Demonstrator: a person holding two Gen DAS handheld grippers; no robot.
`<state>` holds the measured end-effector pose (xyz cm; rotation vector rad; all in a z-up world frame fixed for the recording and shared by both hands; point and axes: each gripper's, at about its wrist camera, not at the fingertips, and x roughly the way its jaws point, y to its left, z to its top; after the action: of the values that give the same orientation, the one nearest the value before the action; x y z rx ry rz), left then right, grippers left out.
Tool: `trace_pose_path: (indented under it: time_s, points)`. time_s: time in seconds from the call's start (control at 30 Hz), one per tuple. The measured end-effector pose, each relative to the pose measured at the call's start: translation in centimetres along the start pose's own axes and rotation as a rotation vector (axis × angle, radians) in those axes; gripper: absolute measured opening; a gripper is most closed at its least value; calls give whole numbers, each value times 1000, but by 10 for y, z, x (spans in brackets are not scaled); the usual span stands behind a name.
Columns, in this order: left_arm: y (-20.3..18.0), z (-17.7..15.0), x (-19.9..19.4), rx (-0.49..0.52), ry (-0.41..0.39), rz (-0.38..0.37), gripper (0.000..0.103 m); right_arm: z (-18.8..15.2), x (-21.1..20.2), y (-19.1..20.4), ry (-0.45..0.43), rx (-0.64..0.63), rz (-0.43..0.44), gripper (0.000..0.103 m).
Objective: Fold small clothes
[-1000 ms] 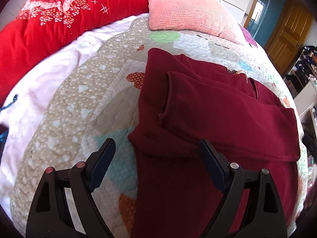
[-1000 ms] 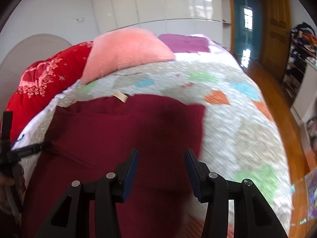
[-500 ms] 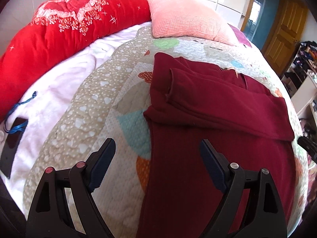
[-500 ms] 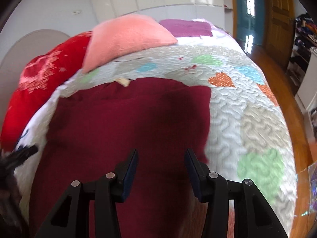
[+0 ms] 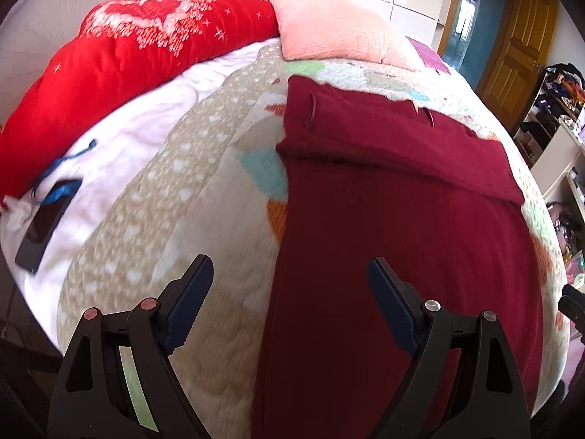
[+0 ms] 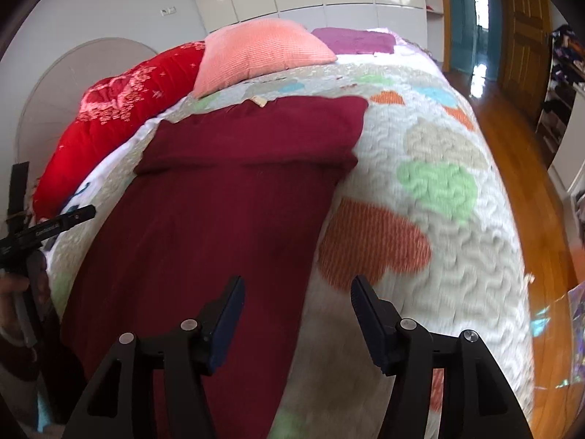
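Your left gripper (image 5: pixel 290 292) has its jaws spread wide with nothing between them. Its right finger (image 5: pixel 389 301) hangs over the garment (image 5: pixel 402 256), its left finger (image 5: pixel 190 292) over the quilt (image 5: pixel 175 219), so the garment's left edge runs up between the two.

Your right gripper (image 6: pixel 297 316) is also parted and holds nothing, though less widely. Its left finger (image 6: pixel 226 314) sits over the garment (image 6: pixel 226 219) and its right finger (image 6: pixel 369 314) over the quilt (image 6: pixel 431 219); the garment's right edge passes between them.

The dark red garment lies flat on the quilt ahead of both grippers. Its far end is folded back on itself into a thick band across the full width, with a small label showing at the far edge.

Beyond the fold, a pink pillow (image 6: pixel 259 51) rests on the quilt, with a red duvet (image 5: pixel 128 73) bunched ahead and left of your left jaws. A dark phone (image 5: pixel 44 234) lies on the white sheet (image 5: pixel 146 128) well left of the left gripper.

No containers show in either view.
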<state>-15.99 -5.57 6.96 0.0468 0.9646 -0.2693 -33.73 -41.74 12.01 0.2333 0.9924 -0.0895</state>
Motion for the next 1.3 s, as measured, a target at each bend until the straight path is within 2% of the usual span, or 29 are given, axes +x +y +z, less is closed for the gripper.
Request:
trace_pose_path:
  time_s: [0.17,0.4,0.8,1.0,1.2,1.3]
  points:
    - [16,-29,-11,-19,31,-7,87,-33,-10,-1,30,32,81,60]
    - [30,-63,-14,-30,92,0,87,-68,-16,-6,66,77,132,60]
    - [37,-84,-11,-27,130,-2,87,-86,-6,19,118,33,199,62]
    - [35,-88,-11,-41,150,-39,87,-90,-6,23,122,29,209,64]
    - [24,-96,-12,-22,180,-83,87,-90,-6,26,127,18,208,64]
    - [17,-99,-11,24,177,-59,87,-93,-6,25,127,15,218,65]
